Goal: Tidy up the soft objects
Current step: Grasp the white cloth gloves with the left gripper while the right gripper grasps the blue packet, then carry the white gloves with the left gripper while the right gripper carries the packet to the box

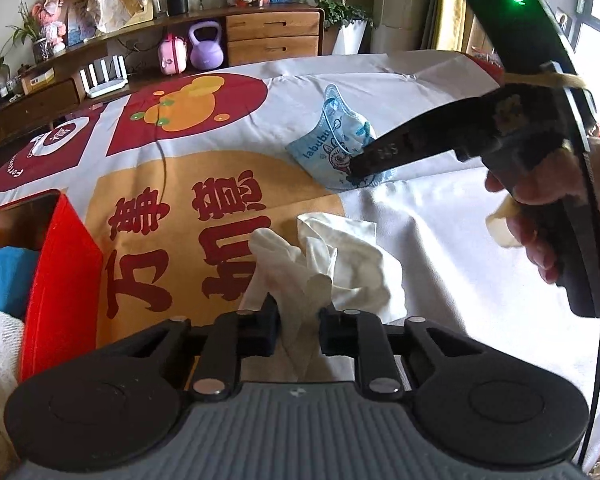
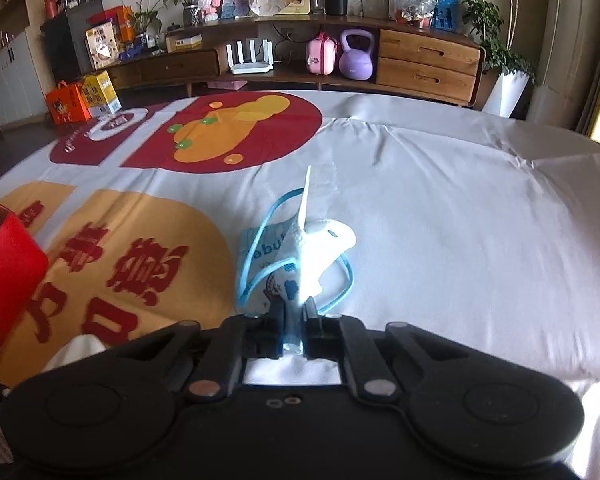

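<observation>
Your left gripper point(image 1: 299, 322) is clamped on a bunched fold of the white cloth point(image 1: 340, 258); fabric fills the gap between the pads. The rest of the cloth lies crumpled just beyond the fingertips, on the printed tablecloth point(image 1: 188, 184). Your right gripper point(image 2: 294, 322) is pinched tight on the blue face mask point(image 2: 296, 248); one edge stands up between the pads, and the ear loops trail to either side on the cloth.

Edges: the red box point(image 1: 60, 272) stands at near left, close beside the left gripper, its open top showing blue and white fabric inside. To the right of the mask the tablecloth is bare white out to the far and right table edges. That's your open room.

View differences: the left camera shows the right gripper from the side, with your hand point(image 1: 552, 216) around its handle and its tips on the mask point(image 1: 336, 140). The right camera catches only a corner of the white cloth point(image 2: 82, 350) at near left, and only the corner of the red box point(image 2: 8, 280).
</observation>
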`<state>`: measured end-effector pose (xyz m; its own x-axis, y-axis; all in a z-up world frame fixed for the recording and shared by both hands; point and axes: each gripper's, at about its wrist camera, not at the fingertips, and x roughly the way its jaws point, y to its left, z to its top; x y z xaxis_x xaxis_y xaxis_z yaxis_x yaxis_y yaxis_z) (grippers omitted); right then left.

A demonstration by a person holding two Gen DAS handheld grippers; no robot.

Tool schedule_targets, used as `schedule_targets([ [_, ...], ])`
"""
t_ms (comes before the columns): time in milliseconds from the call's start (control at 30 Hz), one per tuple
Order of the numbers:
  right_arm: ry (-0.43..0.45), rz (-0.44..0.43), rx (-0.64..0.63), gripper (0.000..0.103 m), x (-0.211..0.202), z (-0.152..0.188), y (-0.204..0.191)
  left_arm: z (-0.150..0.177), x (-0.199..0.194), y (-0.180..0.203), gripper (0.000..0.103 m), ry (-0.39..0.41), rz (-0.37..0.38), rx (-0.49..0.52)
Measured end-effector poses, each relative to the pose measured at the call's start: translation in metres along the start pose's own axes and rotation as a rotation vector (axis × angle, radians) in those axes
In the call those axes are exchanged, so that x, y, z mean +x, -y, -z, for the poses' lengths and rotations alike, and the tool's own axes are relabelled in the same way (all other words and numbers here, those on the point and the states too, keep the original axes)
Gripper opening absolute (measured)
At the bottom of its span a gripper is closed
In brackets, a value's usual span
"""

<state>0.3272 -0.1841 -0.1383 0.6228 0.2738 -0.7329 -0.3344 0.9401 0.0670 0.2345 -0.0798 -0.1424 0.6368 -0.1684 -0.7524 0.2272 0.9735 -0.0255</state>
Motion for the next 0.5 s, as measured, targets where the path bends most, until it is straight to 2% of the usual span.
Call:
schedule_targets([
  [500,0.029,-0.102,0.085,0.006,-0.077,0.013,-0.022,-0.002,-0.05,-0.017,0.019,0.045,0.016,-0.084],
])
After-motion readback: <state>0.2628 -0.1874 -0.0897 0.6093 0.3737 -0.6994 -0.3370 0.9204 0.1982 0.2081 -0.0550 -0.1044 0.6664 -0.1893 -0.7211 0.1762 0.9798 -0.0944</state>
